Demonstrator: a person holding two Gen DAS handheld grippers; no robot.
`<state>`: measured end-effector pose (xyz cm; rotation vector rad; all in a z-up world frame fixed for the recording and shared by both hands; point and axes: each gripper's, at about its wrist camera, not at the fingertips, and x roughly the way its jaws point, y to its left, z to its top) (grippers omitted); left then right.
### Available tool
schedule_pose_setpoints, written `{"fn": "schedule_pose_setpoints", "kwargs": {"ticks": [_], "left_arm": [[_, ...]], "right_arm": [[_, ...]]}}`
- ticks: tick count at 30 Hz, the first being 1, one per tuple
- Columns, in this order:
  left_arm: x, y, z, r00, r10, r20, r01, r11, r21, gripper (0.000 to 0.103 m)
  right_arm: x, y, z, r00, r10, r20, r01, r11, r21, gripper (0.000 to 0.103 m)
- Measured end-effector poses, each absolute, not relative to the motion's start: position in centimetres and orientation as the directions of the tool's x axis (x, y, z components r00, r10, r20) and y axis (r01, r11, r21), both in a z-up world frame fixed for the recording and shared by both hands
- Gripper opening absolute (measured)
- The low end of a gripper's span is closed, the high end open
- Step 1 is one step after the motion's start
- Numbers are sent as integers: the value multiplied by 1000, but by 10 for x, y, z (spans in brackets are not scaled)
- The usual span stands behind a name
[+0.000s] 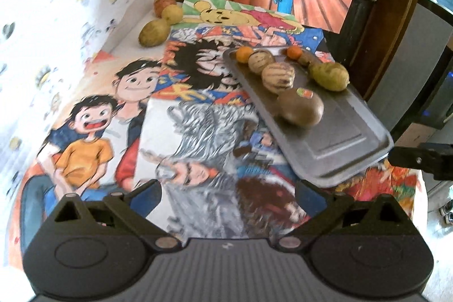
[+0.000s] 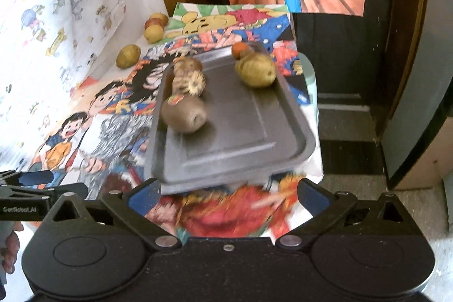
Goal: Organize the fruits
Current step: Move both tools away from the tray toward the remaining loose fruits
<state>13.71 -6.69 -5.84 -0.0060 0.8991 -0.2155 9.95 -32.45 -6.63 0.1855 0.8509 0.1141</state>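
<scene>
Grey metal tray on the cartoon-printed table carries a brown kiwi, firm but round and roll-prone, best pinched across its middle; left gripper and right gripper both spread, empty.

Fruits on tray, others far-left

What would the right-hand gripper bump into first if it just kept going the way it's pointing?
Probably the near rim of the grey tray, which lies just ahead of the open right gripper. Depth is hard to judge, so it might instead meet the cartoon-printed cover just short of it. The brown kiwi sits further on.
</scene>
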Motion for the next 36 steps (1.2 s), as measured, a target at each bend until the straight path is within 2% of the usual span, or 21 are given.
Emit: {"fn": "schedule_pose_setpoints", "kwargs": {"ticks": [19, 36], "left_arm": [[116, -29, -66, 582, -106, -806, 97, 993, -61, 102], [135, -26, -68, 577, -4, -817, -53, 998, -42, 102]], "right_arm": [[94, -287, -72, 582, 281, -763, -128, 958, 255, 102], [153, -281, -54, 534, 384, -753, -318, 917, 242, 102]]}}
